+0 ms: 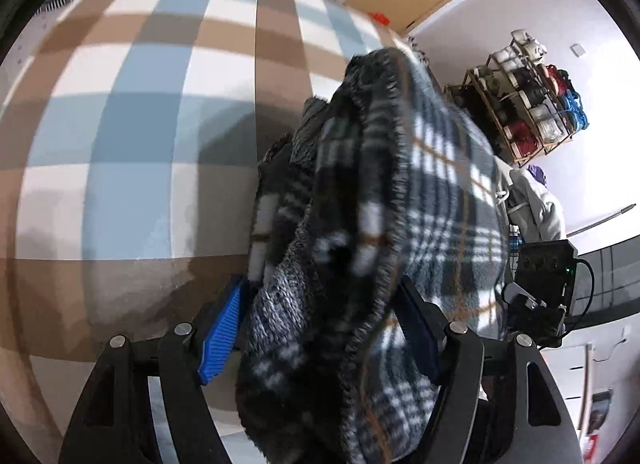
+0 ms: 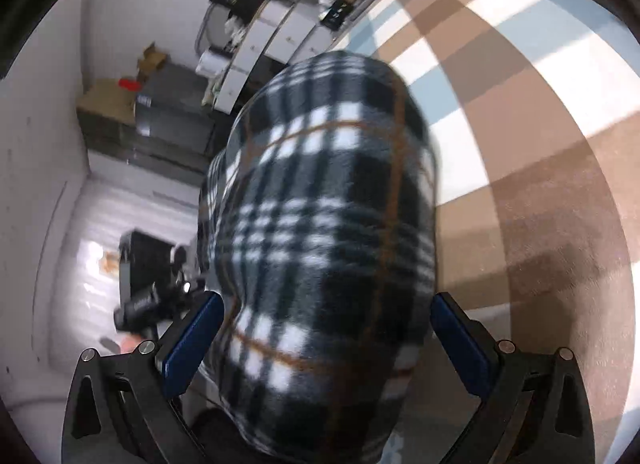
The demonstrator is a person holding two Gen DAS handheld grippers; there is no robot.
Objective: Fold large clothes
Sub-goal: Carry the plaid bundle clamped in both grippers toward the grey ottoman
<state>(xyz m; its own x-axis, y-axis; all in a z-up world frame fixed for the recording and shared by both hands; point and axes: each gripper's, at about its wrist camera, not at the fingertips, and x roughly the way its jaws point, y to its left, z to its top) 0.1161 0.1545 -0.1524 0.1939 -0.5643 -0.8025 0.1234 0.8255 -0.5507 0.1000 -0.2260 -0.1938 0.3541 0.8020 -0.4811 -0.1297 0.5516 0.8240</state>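
Observation:
A dark plaid fleece garment (image 1: pixel 400 224) with white and orange lines hangs bunched between the fingers of my left gripper (image 1: pixel 320 328), lifted above the checked surface (image 1: pixel 120 124). Its grey fuzzy inner side shows on the left. In the right wrist view the same plaid garment (image 2: pixel 320 232) fills the gap of my right gripper (image 2: pixel 324 328), draping over it. Both grippers' blue pads stand wide apart with thick fabric between them; the grip itself is hidden by cloth.
A brown, blue and white checked cover (image 2: pixel 520 144) lies beneath. A wooden rack of thread spools (image 1: pixel 532 104) stands at the right wall. White drawers with clutter (image 2: pixel 272 36) and cardboard boxes (image 2: pixel 108 104) stand at the left. The other gripper (image 1: pixel 540 288) shows at right.

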